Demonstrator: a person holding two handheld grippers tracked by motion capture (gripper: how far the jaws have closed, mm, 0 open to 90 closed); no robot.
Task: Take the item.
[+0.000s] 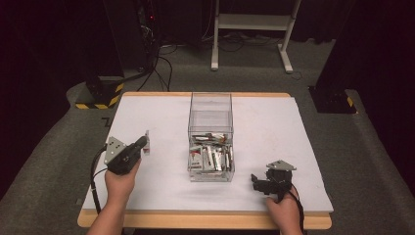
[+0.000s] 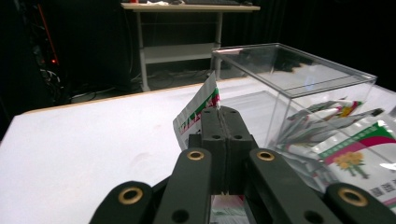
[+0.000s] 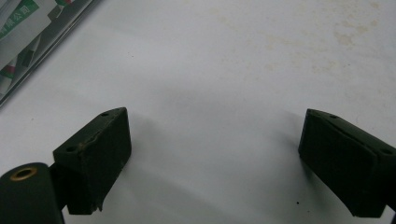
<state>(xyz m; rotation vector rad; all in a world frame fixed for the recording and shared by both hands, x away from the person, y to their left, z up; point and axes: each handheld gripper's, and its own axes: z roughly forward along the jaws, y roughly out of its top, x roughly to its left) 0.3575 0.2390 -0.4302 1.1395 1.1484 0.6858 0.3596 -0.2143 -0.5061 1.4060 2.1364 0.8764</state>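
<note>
At the near edge of the white-topped wooden desk (image 1: 161, 193), a person's two forearms reach in, each hand gripping a black two-jaw claw.

The right claw (image 1: 255, 180) rests low over bare desk, just right of the box's near corner. Its jaws are spread wide with nothing between them; in the right gripper view they frame empty white surface, as though it is waiting its turn.

The left claw (image 2: 219, 122) is raised above the desk, to the left of the box and apart from it. Its jaws are pressed together on a small flat white sachet with red and green print (image 2: 198, 108). The grip is on the sachet's lower part, so the top corner stands up free beyond the tips. Held clear like this, it looks ready to be carried either toward the box or away from it; which one cannot be told.

Mid-desk stands a tall clear plastic rectangular box (image 1: 211, 105), open at the top. More sachets of the same kind (image 1: 211, 155) lie heaped in its bottom.

Beyond the desk, on grey carpet, stand the legs of a white metal frame (image 1: 252, 22) and trailing black cables (image 1: 161, 61) against dark curtains.
</note>
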